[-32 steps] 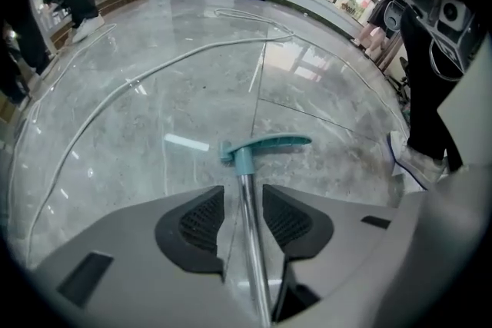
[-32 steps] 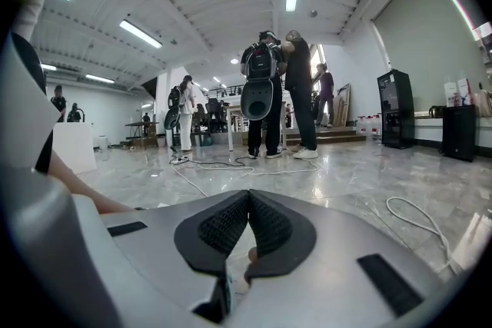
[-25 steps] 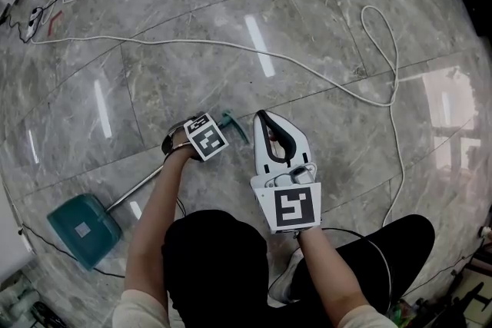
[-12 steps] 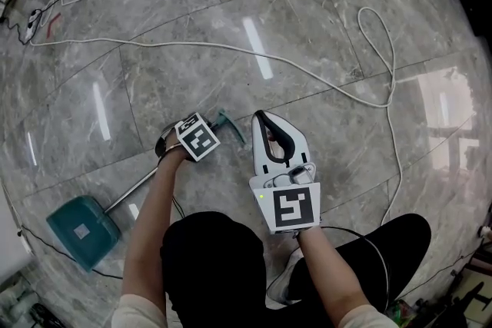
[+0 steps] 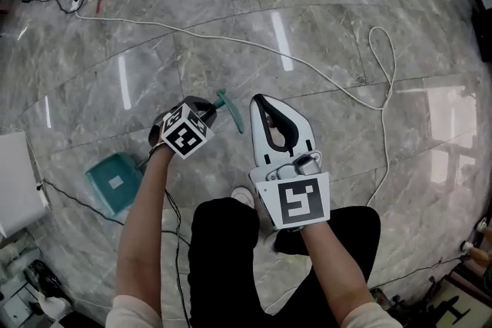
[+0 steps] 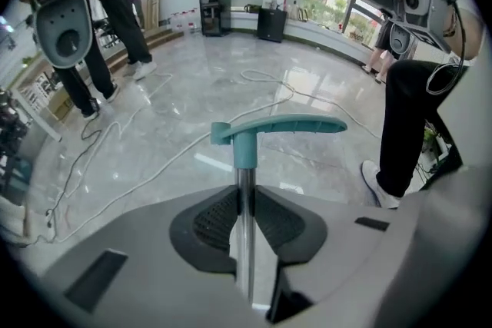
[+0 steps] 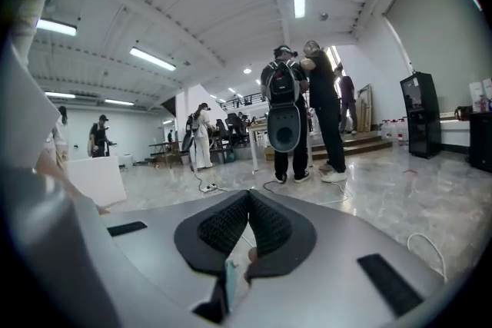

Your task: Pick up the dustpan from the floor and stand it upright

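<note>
Two tools have come up together: our left tool (image 6: 244, 213), jaws just clamped on the shaft of the dustpan (image 5: 115, 182), raises it, pan now left of our shoe (image 5: 244, 197), while our right tool (image 7: 247, 219) is closed on nothing.

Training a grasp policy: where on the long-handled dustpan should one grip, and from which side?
Probably the metal shaft just under the teal crossbar, approached from above with fingers either side, as the left gripper does; the crossbar stops it slipping.
</note>
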